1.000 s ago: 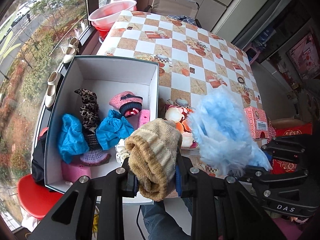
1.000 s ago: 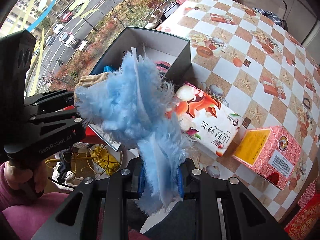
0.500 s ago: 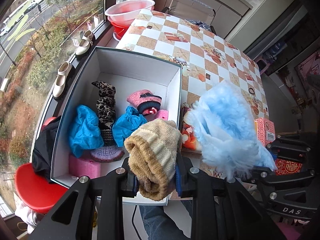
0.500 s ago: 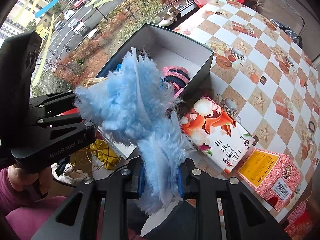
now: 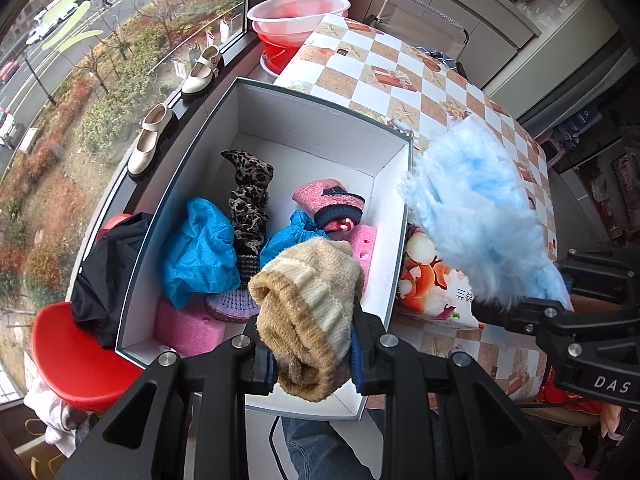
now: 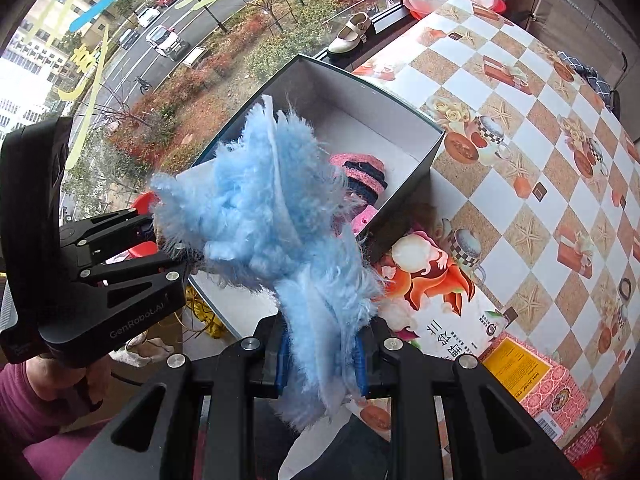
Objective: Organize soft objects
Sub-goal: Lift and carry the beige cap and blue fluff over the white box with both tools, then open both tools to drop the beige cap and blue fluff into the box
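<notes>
**Two soft things held over the box**

We count two soft items in the air and a cluster more in the box (image 5: 304, 120). The tan knit hat (image 5: 308, 308) hangs above the box's near end; the fluffy blue cloth (image 5: 476, 216) sits just right of the box rim, above the printed carton (image 5: 432, 288). Inside the white-walled box we see two blue bundles (image 5: 200, 248), one leopard-print piece (image 5: 248, 196), one pink knit item (image 5: 328, 200) with a dark band, two pink foam pieces (image 5: 188, 324) and one small purple knit round (image 5: 232, 306).

On the table (image 6: 520, 128) we count two cartons: the printed one touching the box's right wall, and a pink-patterned one (image 6: 536, 376) just beside it. The cloth on the table is a checker of white and brown squares with cups and starfish. Two cream shoes (image 5: 150, 140) stand on the window sill; a pale basin (image 5: 298, 10) rests in a red one past the table's far end. A red stool (image 5: 76, 352) carries a black garment. Outside the window lie trees and a street with cars.

The left gripper (image 5: 314, 360) is squeezed nearly closed on the hat's cuff. The right gripper (image 6: 322, 360) is likewise pinched nearly closed on the blue cloth, which fans up from its pads.
</notes>
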Demonstrator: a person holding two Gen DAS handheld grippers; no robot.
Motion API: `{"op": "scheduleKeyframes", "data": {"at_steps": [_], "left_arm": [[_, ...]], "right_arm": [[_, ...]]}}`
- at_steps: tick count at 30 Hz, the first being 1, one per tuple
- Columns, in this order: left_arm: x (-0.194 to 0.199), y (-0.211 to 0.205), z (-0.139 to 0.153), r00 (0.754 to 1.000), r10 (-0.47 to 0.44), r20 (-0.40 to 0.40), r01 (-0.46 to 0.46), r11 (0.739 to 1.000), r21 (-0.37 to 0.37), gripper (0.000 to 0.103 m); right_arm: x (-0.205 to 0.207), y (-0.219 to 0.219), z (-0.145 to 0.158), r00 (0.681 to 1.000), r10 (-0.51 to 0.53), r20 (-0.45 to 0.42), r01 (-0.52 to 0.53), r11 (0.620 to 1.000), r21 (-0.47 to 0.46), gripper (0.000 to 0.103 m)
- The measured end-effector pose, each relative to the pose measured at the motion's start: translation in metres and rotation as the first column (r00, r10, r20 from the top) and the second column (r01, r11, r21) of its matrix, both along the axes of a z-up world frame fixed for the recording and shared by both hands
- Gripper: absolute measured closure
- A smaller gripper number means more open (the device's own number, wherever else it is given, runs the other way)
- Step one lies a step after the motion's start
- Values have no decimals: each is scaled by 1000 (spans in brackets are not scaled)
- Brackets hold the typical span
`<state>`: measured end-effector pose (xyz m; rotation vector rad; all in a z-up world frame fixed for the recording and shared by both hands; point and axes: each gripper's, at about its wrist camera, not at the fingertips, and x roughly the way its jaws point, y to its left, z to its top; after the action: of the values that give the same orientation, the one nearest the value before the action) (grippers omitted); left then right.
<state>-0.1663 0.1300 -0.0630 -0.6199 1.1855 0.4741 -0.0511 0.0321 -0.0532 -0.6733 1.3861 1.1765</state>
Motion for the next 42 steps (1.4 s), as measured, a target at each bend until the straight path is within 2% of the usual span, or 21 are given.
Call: {"op": "scheduleKeyframes", "data": {"at_steps": [7, 19, 36, 38, 40, 42], "left_arm": [[0, 13, -11, 999, 30, -37, -29, 999, 26, 74], [0, 31, -21, 996, 76, -52, -75, 997, 24, 74], [13, 37, -34, 995, 60, -81, -59, 998, 18, 74], [15, 37, -33, 996, 57, -75, -55, 998, 28, 67], [17, 36, -30, 996, 52, -74, -48, 998, 50, 53], [19, 34, -26, 996, 52, -79, -45, 994, 95, 25]], "right_arm": [[9, 20, -4, 1000, -7, -25, 7, 1000, 0, 77], [8, 50, -12, 999, 17, -31, -17, 1000, -5, 77], [16, 73, -23, 999, 4, -39, -6, 1000, -29, 77], [17, 76, -24, 999, 2, -38, -3, 1000, -31, 77], [17, 79, -24, 1000, -2, -28, 1, 999, -32, 77], [18, 82, -24, 1000, -9, -29, 8, 999, -33, 76]]}}
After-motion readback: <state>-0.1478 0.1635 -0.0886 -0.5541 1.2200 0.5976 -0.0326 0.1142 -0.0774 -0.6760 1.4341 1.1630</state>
